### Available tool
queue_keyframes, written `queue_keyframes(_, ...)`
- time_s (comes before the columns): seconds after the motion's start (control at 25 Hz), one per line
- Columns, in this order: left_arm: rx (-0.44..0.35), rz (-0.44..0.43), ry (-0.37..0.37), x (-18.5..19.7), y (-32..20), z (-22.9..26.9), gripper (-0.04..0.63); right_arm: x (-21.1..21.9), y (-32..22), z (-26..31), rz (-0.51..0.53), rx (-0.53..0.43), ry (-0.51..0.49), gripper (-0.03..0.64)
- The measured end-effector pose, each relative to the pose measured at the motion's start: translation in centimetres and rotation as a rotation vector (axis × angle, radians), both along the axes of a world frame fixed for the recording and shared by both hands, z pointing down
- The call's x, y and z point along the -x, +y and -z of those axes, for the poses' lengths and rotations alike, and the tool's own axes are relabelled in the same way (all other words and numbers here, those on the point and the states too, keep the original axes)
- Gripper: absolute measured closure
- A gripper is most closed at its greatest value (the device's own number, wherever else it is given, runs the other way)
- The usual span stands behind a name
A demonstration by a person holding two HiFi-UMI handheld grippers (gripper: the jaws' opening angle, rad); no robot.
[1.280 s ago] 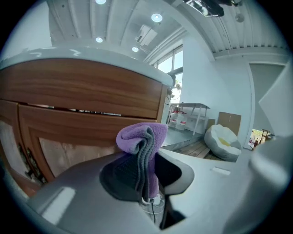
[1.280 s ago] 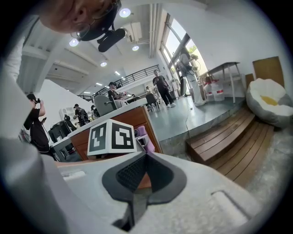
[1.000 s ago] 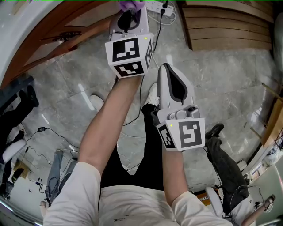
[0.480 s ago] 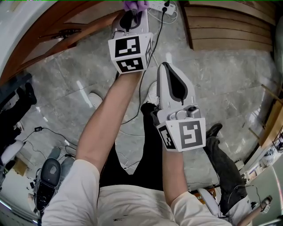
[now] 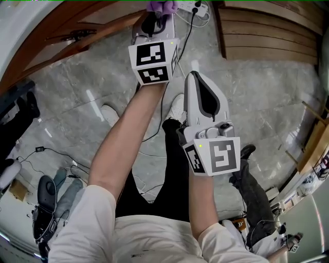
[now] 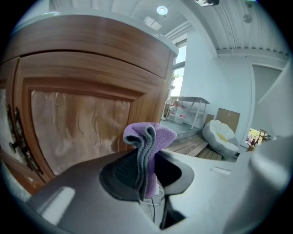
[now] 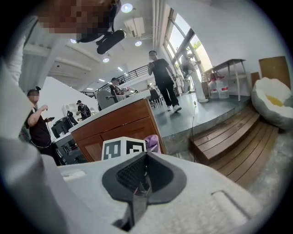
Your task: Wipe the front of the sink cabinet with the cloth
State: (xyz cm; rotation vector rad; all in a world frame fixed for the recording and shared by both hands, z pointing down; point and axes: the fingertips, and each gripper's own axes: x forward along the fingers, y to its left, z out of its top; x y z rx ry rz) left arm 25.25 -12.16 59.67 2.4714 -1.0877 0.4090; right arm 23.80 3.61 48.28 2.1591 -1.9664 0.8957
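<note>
A purple cloth (image 6: 149, 137) stands bunched between the jaws of my left gripper (image 6: 145, 183), which is shut on it. The brown wooden sink cabinet front (image 6: 82, 123) is close ahead and to the left of the cloth, its dark door handle (image 6: 17, 137) at the far left. In the head view the left gripper (image 5: 154, 18) reaches to the top edge, where the cloth (image 5: 160, 6) sits beside the cabinet (image 5: 67, 31). My right gripper (image 5: 191, 77) hangs lower over the floor, shut on nothing. From the right gripper (image 7: 139, 187) I see the cloth (image 7: 152, 141) and the cabinet (image 7: 119, 121).
Wooden steps (image 5: 267, 31) rise at the upper right. A white power strip with a black cable (image 5: 194, 7) lies on the grey marble floor near the cloth. A person's leg and shoe (image 5: 247, 174) are at the right. A white beanbag (image 6: 222, 132) sits beyond.
The left gripper with the cloth has shifted slightly to the right along the cabinet. The right gripper has stayed about where it was.
</note>
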Motion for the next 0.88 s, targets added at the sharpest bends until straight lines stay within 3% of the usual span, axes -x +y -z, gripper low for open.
queue_keyframes(0.88,0.012,0.042,-0.053,5.9,-2.5,-1.5,0.518,3.1,-3.0,-0.6,0.039,0.011,0.0,0.617)
